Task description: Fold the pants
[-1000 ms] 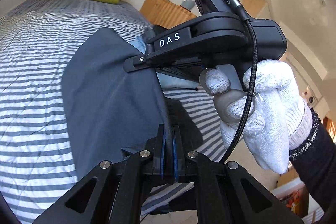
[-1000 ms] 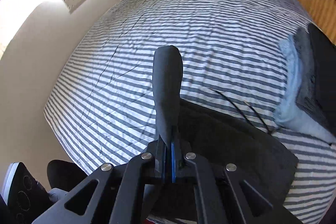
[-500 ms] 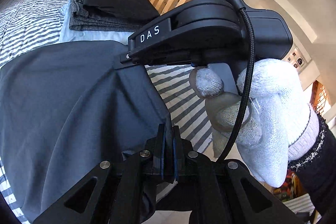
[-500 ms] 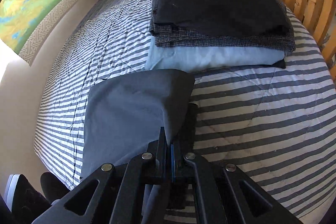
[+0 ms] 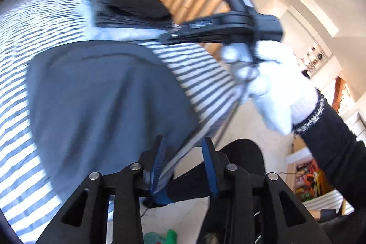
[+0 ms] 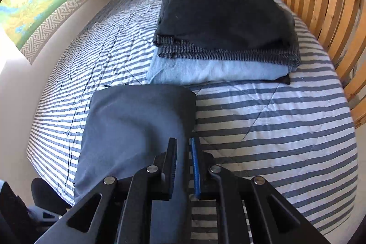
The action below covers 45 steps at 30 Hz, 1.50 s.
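- I am looking at soft grey pants [image 6: 137, 127] lying folded in a smooth rectangle on the striped bed [image 6: 274, 129], just in front of a stack of three folded garments [image 6: 224, 38].
- My left gripper [image 5: 184, 161] is standing wide open, gripping nothing, over the bed's edge.
- My right gripper [image 6: 184, 166] is sitting slightly parted over the cloth's right edge.
- Only the left view is showing a white knit-gloved hand [image 5: 274, 84]; only the right shows the slatted wooden headboard [image 6: 320, 4] sharply.

Grey pants [image 6: 135, 127], folded flat on the striped bed, just beside a stack of folded clothes
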### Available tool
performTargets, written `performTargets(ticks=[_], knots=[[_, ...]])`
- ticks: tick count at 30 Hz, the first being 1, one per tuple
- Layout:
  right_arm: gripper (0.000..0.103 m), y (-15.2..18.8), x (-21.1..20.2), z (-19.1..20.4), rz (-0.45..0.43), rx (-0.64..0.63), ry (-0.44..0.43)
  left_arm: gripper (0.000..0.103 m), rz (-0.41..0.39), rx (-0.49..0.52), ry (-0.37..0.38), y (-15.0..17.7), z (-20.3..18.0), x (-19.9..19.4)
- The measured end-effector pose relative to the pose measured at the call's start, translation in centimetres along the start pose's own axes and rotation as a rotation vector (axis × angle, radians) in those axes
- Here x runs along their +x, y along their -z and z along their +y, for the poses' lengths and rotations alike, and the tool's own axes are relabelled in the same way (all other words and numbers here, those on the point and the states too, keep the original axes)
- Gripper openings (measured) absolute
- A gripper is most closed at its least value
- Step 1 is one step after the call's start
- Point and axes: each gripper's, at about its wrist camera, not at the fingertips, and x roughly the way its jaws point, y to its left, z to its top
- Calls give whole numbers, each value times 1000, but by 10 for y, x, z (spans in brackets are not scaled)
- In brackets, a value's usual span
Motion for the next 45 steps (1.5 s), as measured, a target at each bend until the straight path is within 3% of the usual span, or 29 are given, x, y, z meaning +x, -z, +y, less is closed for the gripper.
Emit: performTargets(ticks=[2,5,10,13,16,20,21,23,25,30,34,37,41,44,45], knots=[[12,-1,-12,17,-20,-47,-6,38,-10,-26,-106,11,33,-12],[12,-5,-14,53,-12,-122,-45,38,27,-101,-185,51,67,-22],[14,-19,12,125,35,-263,-72,38,52,-143,-184,81,95,-17],[15,-31,42,162,89,-315,-77,38,17,-119,-227,85,98,-16],[15,-42,68,188,127,-362,-40,38,-24,-147,-181,82,110,-15],[15,-54,106,200,216,-338,-49,34,-45,-169,-125,92,114,-19],[15,-57,114,202,228,-341,-37,29,-45,-163,-115,93,112,-19],[15,-59,133,202,260,-331,-18,9,-49,-155,-116,93,113,-17],[15,-60,148,202,288,-319,-6,3,-65,-165,-113,96,112,-22],[15,-59,170,190,292,-294,60,2,-92,-173,-104,103,113,-29],[12,-58,179,176,300,-245,43,2,-90,-155,-127,108,107,-30],[12,-61,171,176,292,-263,62,2,-88,-159,-134,106,107,-27],[16,-80,139,186,215,-310,52,2,-93,-156,-118,110,99,-32],[35,-90,131,208,205,-390,43,2,-87,-151,-114,112,99,-33],[37,-90,134,217,215,-428,43,2,-83,-155,-110,112,100,-32]])
